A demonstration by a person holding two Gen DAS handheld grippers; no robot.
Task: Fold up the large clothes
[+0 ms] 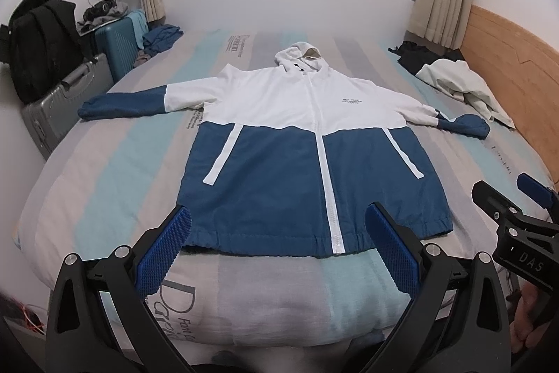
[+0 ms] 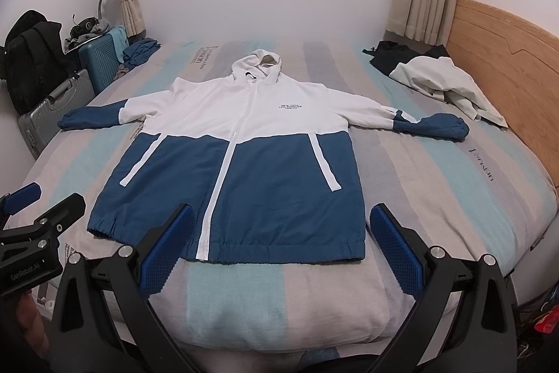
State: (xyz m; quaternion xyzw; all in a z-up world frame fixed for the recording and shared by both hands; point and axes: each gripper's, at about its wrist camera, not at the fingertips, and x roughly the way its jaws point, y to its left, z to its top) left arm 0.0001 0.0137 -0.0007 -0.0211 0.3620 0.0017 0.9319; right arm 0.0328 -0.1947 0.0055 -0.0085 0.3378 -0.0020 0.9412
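Observation:
A white and blue hooded jacket (image 1: 300,142) (image 2: 241,159) lies flat, front up and zipped, on the striped bed (image 1: 104,184) (image 2: 436,177), sleeves spread to both sides and hem toward me. My left gripper (image 1: 279,215) hovers open over the hem's left half, nothing between its blue pads. My right gripper (image 2: 281,215) hovers open over the hem's right half, also empty. Each gripper shows at the edge of the other's view: the right gripper (image 1: 517,198) and the left gripper (image 2: 38,201).
A cream garment (image 1: 464,86) (image 2: 447,83) on a black one lies at the bed's far right, near the wooden headboard (image 1: 513,58) (image 2: 503,41). Blue clothes (image 1: 162,37) sit at the far left corner. Grey and teal suitcases (image 1: 59,103) (image 2: 52,100) and a black backpack stand left of the bed.

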